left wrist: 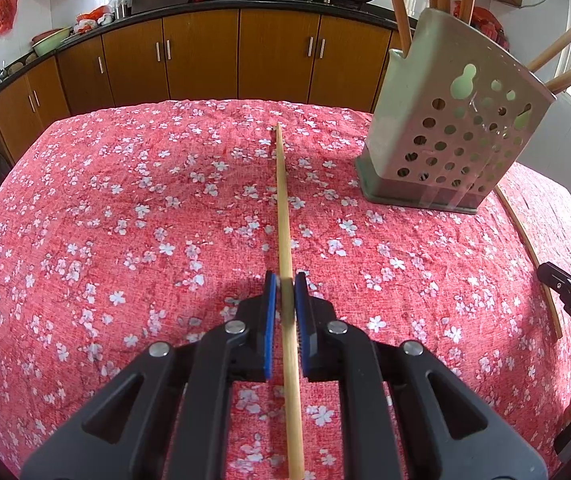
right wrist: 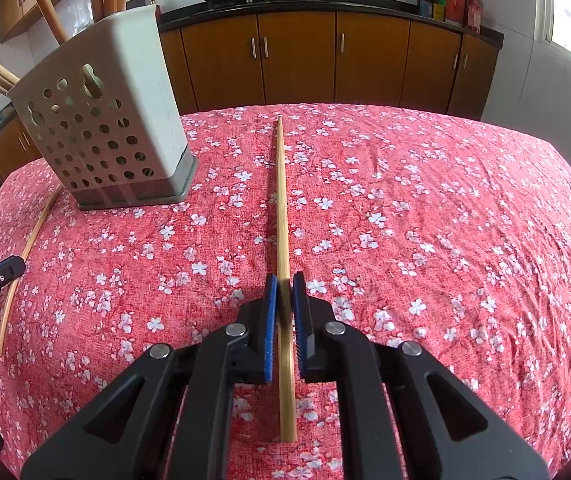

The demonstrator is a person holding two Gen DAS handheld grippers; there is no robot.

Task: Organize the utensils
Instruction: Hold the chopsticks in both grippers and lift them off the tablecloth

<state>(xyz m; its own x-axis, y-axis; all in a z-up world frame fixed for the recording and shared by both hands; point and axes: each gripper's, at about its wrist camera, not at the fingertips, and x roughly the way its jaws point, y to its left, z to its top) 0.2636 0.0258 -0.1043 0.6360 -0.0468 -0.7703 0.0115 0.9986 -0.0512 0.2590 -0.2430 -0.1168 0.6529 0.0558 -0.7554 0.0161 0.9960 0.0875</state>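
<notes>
- Two chopsticks are dealt with on the cloth-covered counter [left wrist: 85, 200], beside the perforated holder [left wrist: 449, 132] where others are stood.
- One chopstick [left wrist: 285, 240] is clamped between the left gripper [left wrist: 285, 300] fingers; another [right wrist: 283, 220] is pinched by the right gripper [right wrist: 284, 300].
- Each is judged light, stiff and smooth; a grip near the thick end is best, to limit slipping.

Bright window daylight, fisheye-warped dark edges
</notes>
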